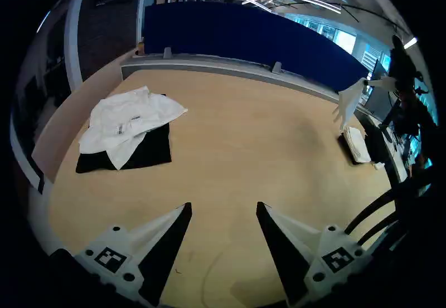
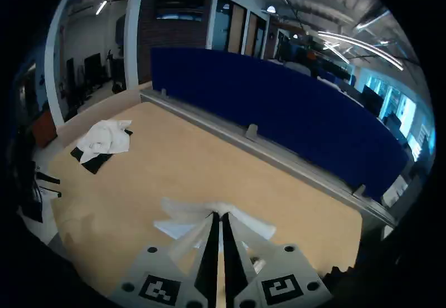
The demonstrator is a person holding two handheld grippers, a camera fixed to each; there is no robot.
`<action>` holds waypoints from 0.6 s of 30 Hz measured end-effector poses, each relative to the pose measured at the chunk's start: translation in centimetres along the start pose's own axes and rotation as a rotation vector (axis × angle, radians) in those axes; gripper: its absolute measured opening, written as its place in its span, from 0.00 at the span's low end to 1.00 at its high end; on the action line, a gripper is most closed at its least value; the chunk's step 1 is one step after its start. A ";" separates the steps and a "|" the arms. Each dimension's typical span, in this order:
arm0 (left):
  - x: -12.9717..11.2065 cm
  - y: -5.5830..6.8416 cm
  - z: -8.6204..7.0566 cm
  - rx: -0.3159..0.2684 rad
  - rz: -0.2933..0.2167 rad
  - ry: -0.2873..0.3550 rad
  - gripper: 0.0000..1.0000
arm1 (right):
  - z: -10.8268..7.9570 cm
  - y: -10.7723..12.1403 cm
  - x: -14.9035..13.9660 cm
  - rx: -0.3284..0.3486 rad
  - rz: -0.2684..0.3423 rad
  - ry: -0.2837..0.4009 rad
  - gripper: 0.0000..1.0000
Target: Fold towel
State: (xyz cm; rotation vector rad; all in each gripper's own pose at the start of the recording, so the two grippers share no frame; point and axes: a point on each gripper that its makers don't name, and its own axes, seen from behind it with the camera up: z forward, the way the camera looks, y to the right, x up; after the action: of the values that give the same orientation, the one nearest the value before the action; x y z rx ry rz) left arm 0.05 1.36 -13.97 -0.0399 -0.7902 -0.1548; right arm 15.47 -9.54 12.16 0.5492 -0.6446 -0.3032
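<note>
At the far left of the wooden worktop, a crumpled white pile of cloth lies on a black cloth, close to the edge. Nearer the middle, the left gripper hangs over bare wood, its fingers spread wide apart and holding nothing. A blue partition runs along the back edge. Over to the right, the right gripper has its fingers pinched nearly together on a white towel, which spreads to either side of the tips just above the worktop. A folded stack sits at the right edge.
</note>
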 end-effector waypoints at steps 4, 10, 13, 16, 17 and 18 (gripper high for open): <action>0.1 0.0 0.1 0.005 0.000 -0.004 0.85 | 0.0 3.0 -0.5 -0.031 0.015 -0.010 0.04; 0.1 0.2 0.2 0.013 -0.003 -0.010 0.85 | -0.1 7.2 -1.1 -0.076 0.038 -0.023 0.04; 0.0 0.4 0.2 0.015 -0.004 -0.014 0.85 | 0.0 9.0 -1.3 -0.095 0.045 -0.032 0.04; 0.0 0.6 0.3 0.017 -0.003 -0.017 0.85 | 0.2 10.4 -1.7 -0.111 0.046 -0.044 0.04; -0.1 0.6 0.3 0.018 -0.003 -0.018 0.86 | 0.3 10.8 -1.8 -0.116 0.047 -0.047 0.04; -0.1 0.7 0.2 0.018 -0.002 -0.020 0.85 | 0.4 11.1 -1.9 -0.120 0.048 -0.049 0.04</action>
State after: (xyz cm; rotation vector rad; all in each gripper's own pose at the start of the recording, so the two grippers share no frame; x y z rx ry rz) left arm -0.09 2.08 -13.85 -0.0231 -0.8113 -0.1497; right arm 14.87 0.18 17.89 0.4118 -0.6817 -0.3084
